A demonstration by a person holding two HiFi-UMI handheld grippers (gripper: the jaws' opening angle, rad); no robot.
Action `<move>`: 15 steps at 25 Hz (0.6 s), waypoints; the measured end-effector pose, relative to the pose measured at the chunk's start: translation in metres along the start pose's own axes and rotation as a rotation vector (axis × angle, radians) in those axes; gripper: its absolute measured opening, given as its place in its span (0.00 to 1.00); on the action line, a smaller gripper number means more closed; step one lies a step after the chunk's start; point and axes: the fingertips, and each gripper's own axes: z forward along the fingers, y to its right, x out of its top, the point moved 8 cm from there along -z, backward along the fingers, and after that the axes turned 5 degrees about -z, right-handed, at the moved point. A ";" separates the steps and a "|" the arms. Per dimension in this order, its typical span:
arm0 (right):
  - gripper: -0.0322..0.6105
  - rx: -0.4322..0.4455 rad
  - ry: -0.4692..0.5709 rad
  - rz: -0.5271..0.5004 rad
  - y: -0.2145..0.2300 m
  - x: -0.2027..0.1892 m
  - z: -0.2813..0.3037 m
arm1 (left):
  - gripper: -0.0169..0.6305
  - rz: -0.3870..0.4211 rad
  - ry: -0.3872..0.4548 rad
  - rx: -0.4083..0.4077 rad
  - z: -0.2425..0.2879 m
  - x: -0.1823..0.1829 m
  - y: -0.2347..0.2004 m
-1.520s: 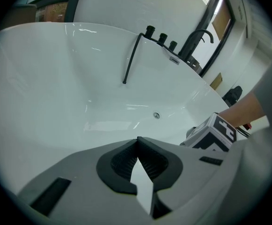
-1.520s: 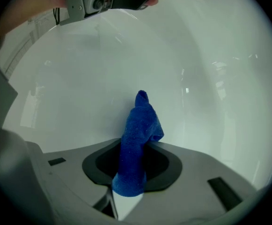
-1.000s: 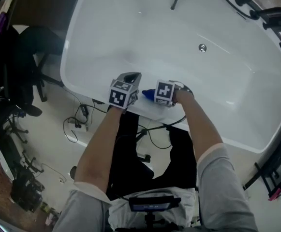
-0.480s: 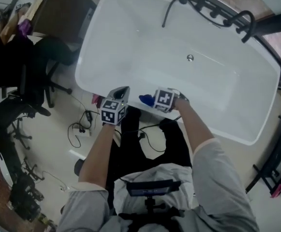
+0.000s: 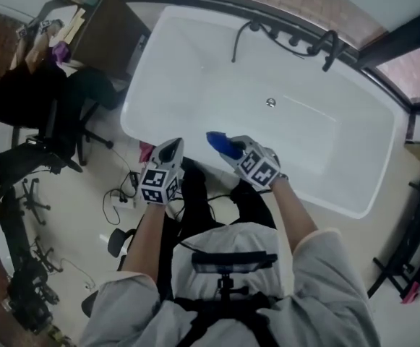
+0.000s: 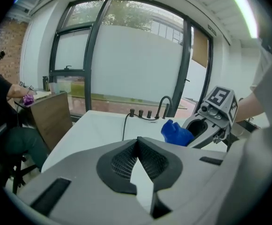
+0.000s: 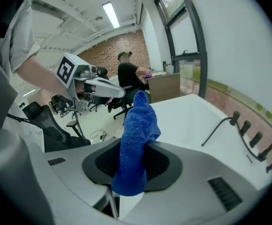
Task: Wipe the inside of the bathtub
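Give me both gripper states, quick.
Left hand-held gripper: closed, empty.
Right hand-held gripper: closed on the blue cloth.

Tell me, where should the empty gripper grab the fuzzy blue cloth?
Best guess: the loose top end of the fuzzy blue cloth. Its lower part is pinched in the right gripper, and the free end stands up past the jaws. The left gripper, shut and empty, would open and come from the left, where that end points.
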 end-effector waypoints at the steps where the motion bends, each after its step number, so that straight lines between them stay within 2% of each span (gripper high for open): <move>1: 0.24 -0.038 0.035 0.003 -0.005 0.004 -0.017 | 0.03 0.004 0.019 0.006 -0.010 0.007 0.008; 5: 0.25 -0.227 0.214 0.114 -0.017 0.016 -0.088 | 0.03 0.018 0.087 0.022 -0.048 0.034 0.034; 9: 0.25 -0.447 0.383 0.239 -0.031 0.021 -0.145 | 0.03 0.035 0.125 -0.014 -0.076 0.053 0.046; 11: 0.25 -0.526 0.423 0.266 -0.039 0.022 -0.164 | 0.03 0.047 0.138 -0.041 -0.081 0.058 0.049; 15: 0.25 -0.642 0.430 0.309 -0.056 0.017 -0.186 | 0.03 0.063 0.169 -0.088 -0.083 0.065 0.054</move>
